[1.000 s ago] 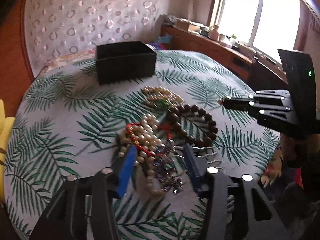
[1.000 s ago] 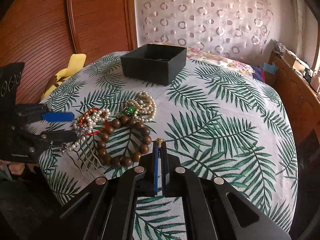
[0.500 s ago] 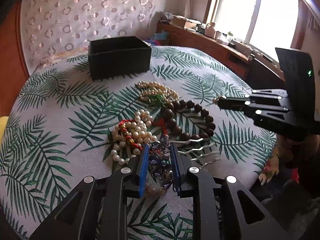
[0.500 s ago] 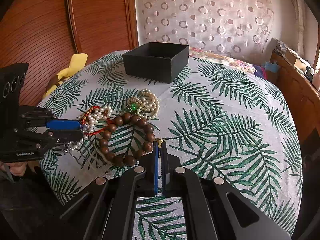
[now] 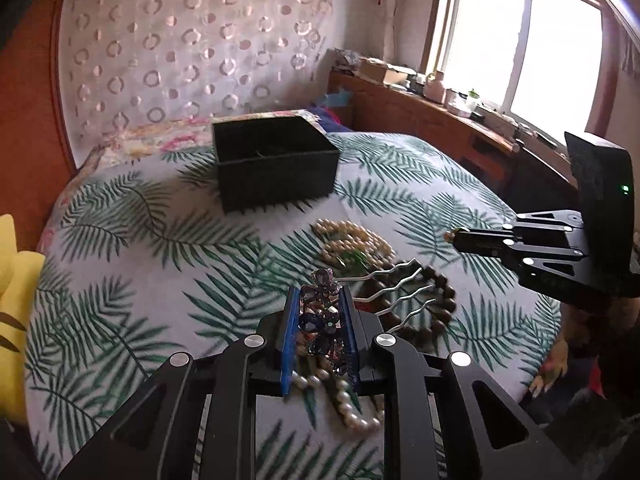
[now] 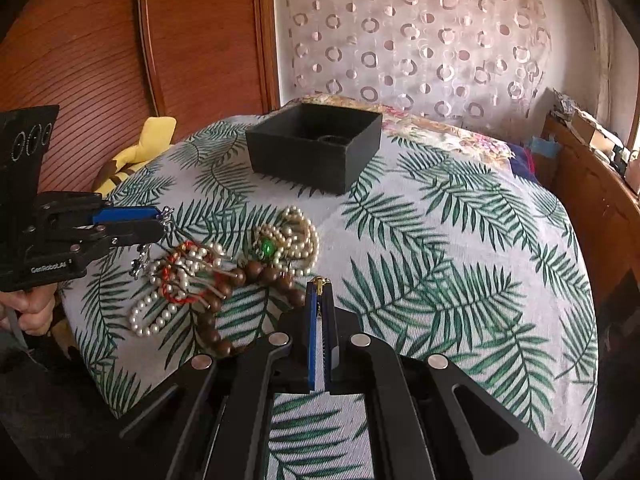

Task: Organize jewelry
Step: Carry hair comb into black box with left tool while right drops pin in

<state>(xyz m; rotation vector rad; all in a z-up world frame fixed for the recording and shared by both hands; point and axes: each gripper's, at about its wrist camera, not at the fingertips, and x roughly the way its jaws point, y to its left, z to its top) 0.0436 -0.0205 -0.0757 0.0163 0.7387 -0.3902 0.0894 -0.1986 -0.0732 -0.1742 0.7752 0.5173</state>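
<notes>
Left wrist view: left gripper (image 5: 320, 320) clamps the jewelled hair comb (image 5: 324, 320) above the bead pile, black box (image 5: 276, 162) beyond; right gripper (image 6: 320, 304) pinches a small gold clasp (image 6: 319, 283).

Bare cloth (image 5: 132, 248) beside box (image 5: 276, 164)

Black gripper (image 5: 320, 332) frame, blue pads, seemingly silver screws
</notes>
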